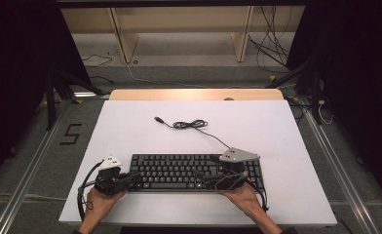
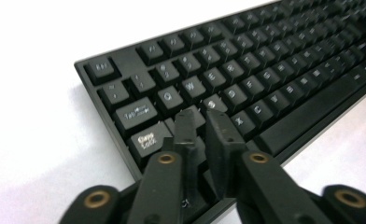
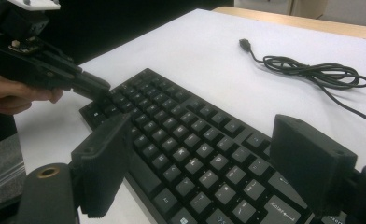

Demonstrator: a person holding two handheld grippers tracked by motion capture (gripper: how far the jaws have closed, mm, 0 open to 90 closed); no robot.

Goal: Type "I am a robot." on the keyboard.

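A black keyboard (image 1: 179, 168) lies across the near part of the white table top, and its cable (image 1: 191, 125) runs in a loose coil to a USB plug (image 1: 157, 119) farther back. My left gripper (image 2: 200, 119) points at the keyboard's left end; its tips hover by the A and S keys with only a narrow gap and nothing between them. It is also seen in the right gripper view (image 3: 102, 88), held by a hand. My right gripper (image 3: 204, 158) stands wide open above the right half of the keyboard (image 3: 181, 135), with nothing between its jaws. In the high view it (image 1: 203, 176) reaches in from the right.
The white sheet (image 1: 276, 136) covers the table, with a wooden strip (image 1: 194, 94) showing at the far edge. The coiled cable (image 3: 312, 70) lies behind the keyboard. Beyond the table are wooden frame legs and loose wires on the floor.
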